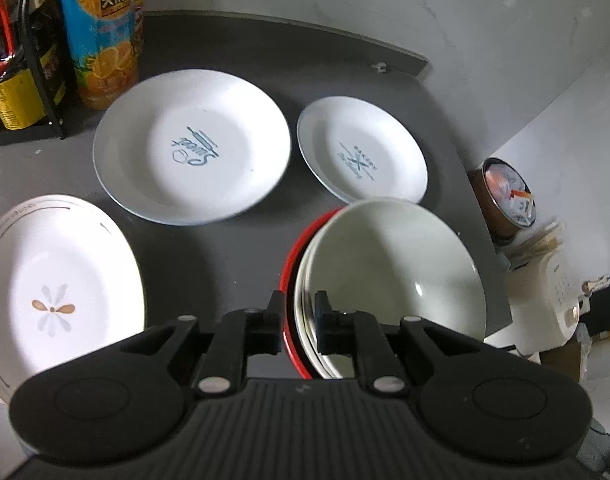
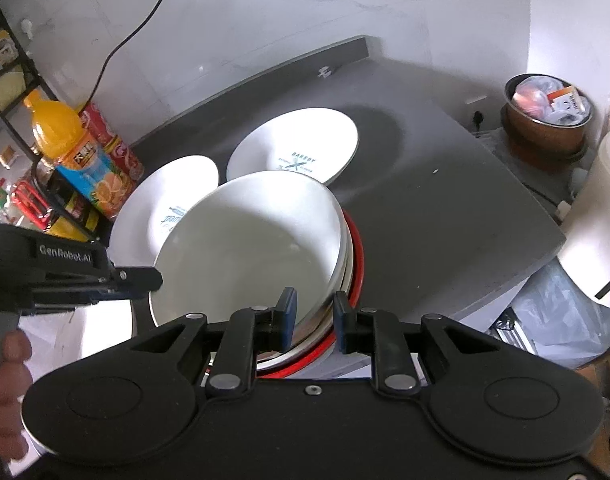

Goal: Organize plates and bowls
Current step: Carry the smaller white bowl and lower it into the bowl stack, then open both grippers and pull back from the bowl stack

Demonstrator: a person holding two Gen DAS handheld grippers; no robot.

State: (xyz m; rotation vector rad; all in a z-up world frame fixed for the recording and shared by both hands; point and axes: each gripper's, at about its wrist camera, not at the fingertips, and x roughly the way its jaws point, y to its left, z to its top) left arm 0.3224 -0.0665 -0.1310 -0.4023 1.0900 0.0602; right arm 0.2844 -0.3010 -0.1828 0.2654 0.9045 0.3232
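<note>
A stack of bowls [image 1: 389, 264], white ones nested in a red one, sits tilted over the dark counter [image 1: 233, 252]. My left gripper [image 1: 299, 312] is shut on the stack's near rim. In the right wrist view my right gripper [image 2: 315, 316] is shut on the rim of the same stack of bowls [image 2: 245, 248], and the left gripper [image 2: 155, 278] holds its opposite side. On the counter lie a large white "Sweet" plate [image 1: 191, 146], a smaller "Bakery" plate [image 1: 363, 156] and an oval flower plate [image 1: 57, 280].
An orange juice bottle [image 1: 101, 32] and a black rack of condiments [image 1: 25, 60] stand at the back left. The counter ends just right of the bowls; beyond it are a copper pot [image 2: 545, 116] and a white appliance [image 2: 601, 216]. A hand [image 2: 5, 392] holds the left gripper.
</note>
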